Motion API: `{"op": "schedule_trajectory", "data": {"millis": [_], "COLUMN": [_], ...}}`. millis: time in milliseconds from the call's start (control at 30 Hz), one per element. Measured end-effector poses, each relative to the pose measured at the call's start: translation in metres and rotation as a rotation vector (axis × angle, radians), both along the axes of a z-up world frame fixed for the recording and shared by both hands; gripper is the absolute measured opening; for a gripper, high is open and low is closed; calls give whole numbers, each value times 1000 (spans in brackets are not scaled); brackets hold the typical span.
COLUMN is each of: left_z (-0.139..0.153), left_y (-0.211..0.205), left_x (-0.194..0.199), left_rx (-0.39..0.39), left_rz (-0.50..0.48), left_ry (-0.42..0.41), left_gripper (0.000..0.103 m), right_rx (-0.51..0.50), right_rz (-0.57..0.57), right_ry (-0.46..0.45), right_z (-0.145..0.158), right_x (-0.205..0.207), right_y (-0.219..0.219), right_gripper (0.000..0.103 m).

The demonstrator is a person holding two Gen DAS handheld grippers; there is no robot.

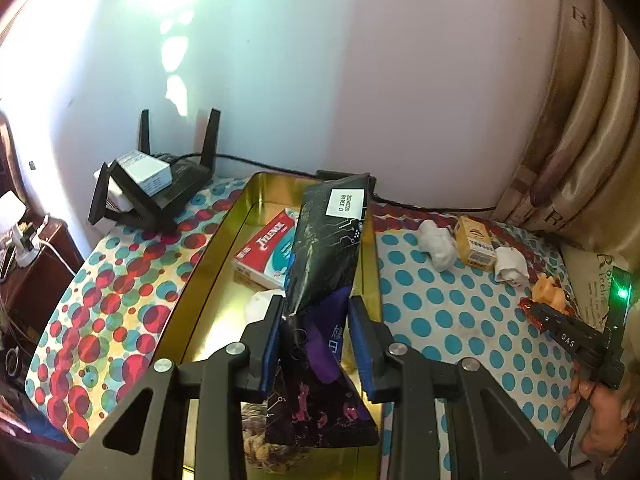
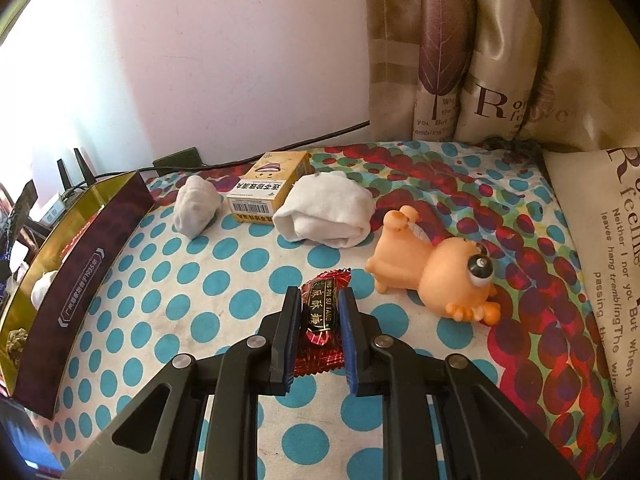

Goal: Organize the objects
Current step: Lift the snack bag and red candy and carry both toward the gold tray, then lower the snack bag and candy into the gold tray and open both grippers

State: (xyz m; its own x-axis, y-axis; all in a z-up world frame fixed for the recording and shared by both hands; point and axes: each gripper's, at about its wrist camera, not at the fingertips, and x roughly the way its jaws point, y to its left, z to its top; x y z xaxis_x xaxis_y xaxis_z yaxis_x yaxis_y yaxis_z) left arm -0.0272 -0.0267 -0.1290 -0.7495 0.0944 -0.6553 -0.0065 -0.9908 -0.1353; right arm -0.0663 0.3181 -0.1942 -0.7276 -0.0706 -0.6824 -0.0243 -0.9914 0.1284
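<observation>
Because loose things were being gathered into the gold tin (image 1: 224, 240), the left gripper (image 1: 316, 344) pinched a dark packet (image 1: 324, 264) above it, while the right gripper (image 2: 320, 320) clamped a red candy (image 2: 320, 316) resting on the dotted cloth (image 2: 224, 280), probably bound for the tin.

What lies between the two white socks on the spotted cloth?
A yellow box lies between the socks, touching or nearly touching both; clearest in the right wrist view.

free: dotted cloth (image 2: 224, 280) between tin (image 2: 80, 264) and toy (image 2: 432, 276) | blocked back: socks (image 2: 328, 216), yellow box (image 2: 268, 188) | left: router (image 1: 152, 192) | right: curtain (image 2: 480, 60), pillow (image 2: 600, 240) | tin holds toothpaste box (image 1: 268, 252)
</observation>
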Motion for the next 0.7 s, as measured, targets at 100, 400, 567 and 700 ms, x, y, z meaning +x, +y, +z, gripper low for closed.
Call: {"op": "schedule_trajectory", "data": {"millis": [100, 400, 567, 700], "left_z": [-2, -10, -23, -32], "left_y": [-8, -36, -51, -55], "left_x": [-1, -15, -24, -29], "left_rx": [5, -26, -8, -19], "left_rz": [16, 54, 69, 65], "left_ry": [-9, -52, -111, -146], "left_gripper": [32, 32, 32, 32], "right_rx": [-3, -2, 3, 5], "right_rz": [-8, -12, -13, -10], "right_ry": [0, 2, 2, 5], "right_z": [0, 1, 2, 3], "right_x": [0, -1, 0, -1], "right_y": [1, 1, 0, -1], "right_gripper": [18, 18, 18, 18]}}
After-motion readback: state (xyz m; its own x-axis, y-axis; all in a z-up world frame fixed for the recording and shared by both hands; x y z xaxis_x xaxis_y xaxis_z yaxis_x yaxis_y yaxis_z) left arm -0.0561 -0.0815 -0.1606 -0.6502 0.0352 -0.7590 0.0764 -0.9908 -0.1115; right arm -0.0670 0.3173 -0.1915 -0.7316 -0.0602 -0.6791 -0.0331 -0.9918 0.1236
